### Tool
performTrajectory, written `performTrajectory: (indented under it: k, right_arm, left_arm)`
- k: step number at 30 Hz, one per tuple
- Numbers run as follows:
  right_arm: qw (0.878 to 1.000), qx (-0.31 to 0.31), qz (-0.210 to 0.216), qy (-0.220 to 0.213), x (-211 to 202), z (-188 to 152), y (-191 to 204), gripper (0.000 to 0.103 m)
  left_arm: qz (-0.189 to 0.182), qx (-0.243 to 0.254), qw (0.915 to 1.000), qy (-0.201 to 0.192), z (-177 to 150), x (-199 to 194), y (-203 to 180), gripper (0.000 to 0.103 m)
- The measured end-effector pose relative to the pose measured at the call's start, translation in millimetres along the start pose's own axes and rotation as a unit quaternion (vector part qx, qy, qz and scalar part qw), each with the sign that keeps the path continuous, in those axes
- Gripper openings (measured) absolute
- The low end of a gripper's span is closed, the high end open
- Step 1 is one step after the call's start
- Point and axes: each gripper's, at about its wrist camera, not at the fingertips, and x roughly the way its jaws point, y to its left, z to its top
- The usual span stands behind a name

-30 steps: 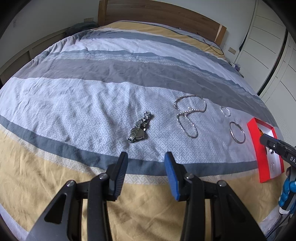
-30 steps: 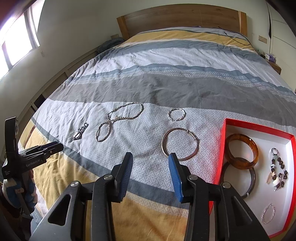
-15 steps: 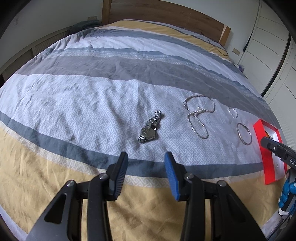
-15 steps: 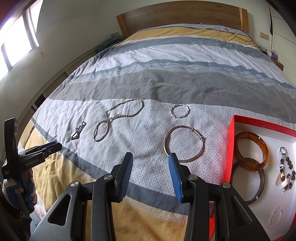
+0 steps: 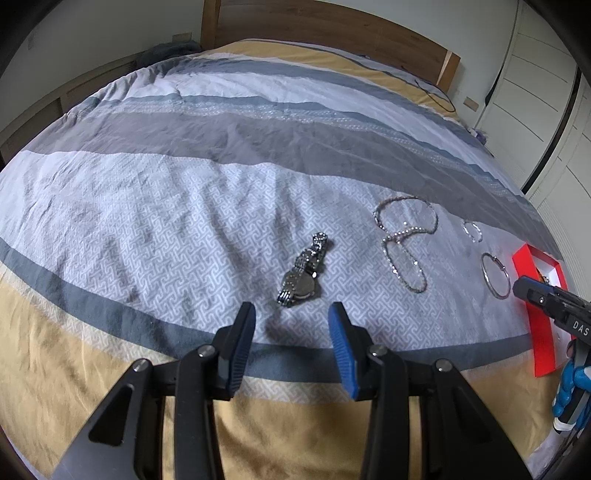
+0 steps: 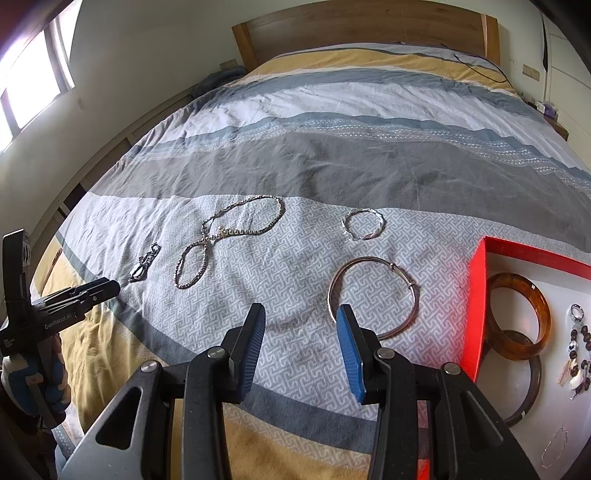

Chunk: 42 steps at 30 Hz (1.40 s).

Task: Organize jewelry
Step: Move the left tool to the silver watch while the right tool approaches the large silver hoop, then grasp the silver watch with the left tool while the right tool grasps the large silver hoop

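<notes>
A silver watch (image 5: 303, 275) lies on the striped bedspread just beyond my left gripper (image 5: 291, 314), which is open and holds nothing. To its right lie a beaded necklace (image 5: 404, 236), a small twisted bracelet (image 5: 472, 230) and a thin silver bangle (image 5: 496, 275). In the right wrist view the silver bangle (image 6: 373, 297) sits just ahead of my right gripper (image 6: 301, 317), whose right fingertip is at the bangle's near left rim. That gripper is open and empty. The necklace (image 6: 229, 232), the twisted bracelet (image 6: 364, 224) and the watch (image 6: 142, 266) lie farther off.
A red box (image 6: 476, 295) with a white floor stands at the right, holding an amber bangle (image 6: 519, 321), a dark bangle (image 6: 528, 387), a beaded piece (image 6: 578, 350) and a thin chain (image 6: 554, 446). A wooden headboard (image 6: 365, 29) closes the far end of the bed. A window (image 6: 29, 85) is at the left.
Both grippers have come down and forward toward the bedspread. The watch now sits nearer the left fingers, and the silver bangle nearer the right fingers. Neither jaw gap has changed.
</notes>
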Motion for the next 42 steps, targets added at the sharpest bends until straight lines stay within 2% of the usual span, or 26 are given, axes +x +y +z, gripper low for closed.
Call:
performTrajectory:
  k: [11, 24, 34, 37, 39, 41, 42]
  right_arm:
    - [1.0, 0.001, -0.013, 0.01, 12.2, 2.0, -5.4, 0.04]
    - [0.999, 0.005, -0.023, 0.023, 29.1, 4.1, -10.5, 0.04]
    - [0.998, 0.029, -0.021, 0.06, 68.3, 13.0, -14.1, 0.037]
    - [0.997, 0.037, -0.003, 0.071, 78.0, 14.2, -12.9, 0.031]
    - [0.996, 0.051, 0.015, 0.078, 81.3, 14.0, -14.4, 0.023]
    - [0.994, 0.059, 0.031, 0.085, 82.0, 13.0, -13.4, 0.008]
    - [0.994, 0.061, 0.038, 0.086, 81.7, 11.8, -12.0, 0.007]
  left_arm:
    - [0.003, 0.026, 0.9997, 0.001, 16.5, 25.6, -7.5, 0.039]
    - [0.002, 0.032, 0.9995, 0.006, 17.5, 41.6, -7.8, 0.039]
    - [-0.002, 0.046, 0.9985, 0.03, 24.0, 61.6, -12.4, 0.038]
    - [-0.004, 0.053, 0.9981, 0.032, 25.1, 64.4, -14.9, 0.036]
    - [-0.009, 0.052, 0.9981, 0.033, 25.0, 64.3, -14.9, 0.028]
    - [-0.011, 0.052, 0.998, 0.036, 24.6, 63.0, -15.5, 0.022]
    - [-0.01, 0.051, 0.998, 0.036, 24.4, 61.6, -16.3, 0.022]
